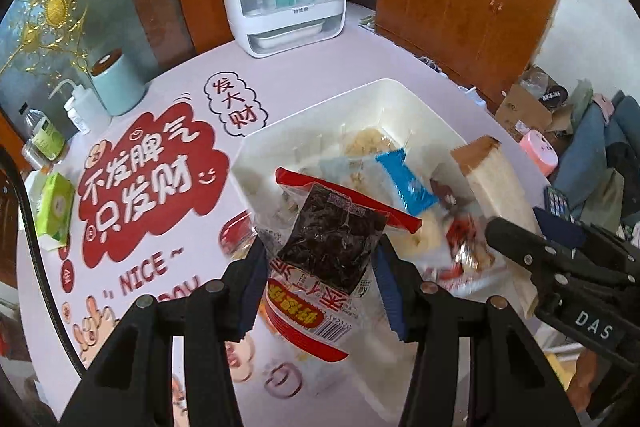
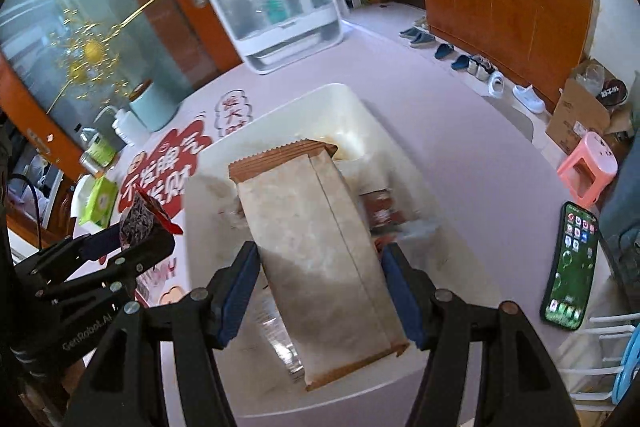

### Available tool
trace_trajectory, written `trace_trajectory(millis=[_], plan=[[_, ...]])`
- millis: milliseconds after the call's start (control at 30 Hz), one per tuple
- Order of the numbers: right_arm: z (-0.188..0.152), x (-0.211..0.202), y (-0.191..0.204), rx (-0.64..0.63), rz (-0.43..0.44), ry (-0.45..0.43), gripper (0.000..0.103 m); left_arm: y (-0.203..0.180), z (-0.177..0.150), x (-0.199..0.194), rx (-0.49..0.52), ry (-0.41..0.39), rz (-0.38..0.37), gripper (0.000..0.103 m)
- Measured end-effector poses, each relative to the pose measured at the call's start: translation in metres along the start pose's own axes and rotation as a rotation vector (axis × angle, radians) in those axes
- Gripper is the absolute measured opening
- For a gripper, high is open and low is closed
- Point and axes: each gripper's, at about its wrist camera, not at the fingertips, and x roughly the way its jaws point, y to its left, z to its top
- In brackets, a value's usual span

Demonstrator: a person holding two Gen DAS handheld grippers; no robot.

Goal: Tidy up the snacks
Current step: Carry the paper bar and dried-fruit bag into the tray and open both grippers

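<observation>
Meanwhile, over a white bin (image 1: 280, 147) of snacks on a printed tablecloth (image 1: 152, 167): left gripper (image 1: 320, 259) clenched on a red-edged clear packet (image 1: 320, 247) holding a dark sachet, at the bin's near-left rim; right gripper (image 2: 320, 267) clamped on a beige wrapper (image 2: 316, 247) with brown ends, above the bin's middle; phone (image 2: 570, 267) off to the right

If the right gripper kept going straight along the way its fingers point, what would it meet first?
The right gripper, shut on the beige packet, points down into the white bin. The packet's brown-edged far end would probably touch the bin's contents or its far wall first; depth is unclear.
</observation>
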Motion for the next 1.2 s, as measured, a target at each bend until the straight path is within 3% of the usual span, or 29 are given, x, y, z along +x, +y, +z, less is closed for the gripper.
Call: trace_trajectory(millis=[200,433,500,633,667,967,1200], plan=[[0.018,0.018,-0.019,0.0,0.019,0.029,0.064,-0.012,0.023,0.031,-0.041,0.022,0.031,0.05],[0.029,0.041,-0.016,-0.037,0.044,0.071,0.065,-0.01,0.037,0.056,-0.077,0.048,0.071,0.052],[0.029,0.047,-0.015,-0.048,0.048,0.078,0.065,-0.008,0.038,0.06,-0.082,0.056,0.083,0.055],[0.025,0.054,-0.009,-0.081,0.034,0.087,0.073,-0.003,0.036,0.063,-0.099,0.071,0.104,0.087],[0.024,0.054,-0.01,-0.084,0.029,0.081,0.076,0.0,0.035,0.062,-0.102,0.066,0.113,0.089],[0.014,0.047,-0.003,-0.119,0.016,0.073,0.077,0.013,0.025,0.052,-0.115,0.077,0.121,0.097],[0.007,0.032,0.003,-0.114,0.002,0.058,0.077,0.015,0.02,0.027,-0.057,0.071,0.127,0.097]])
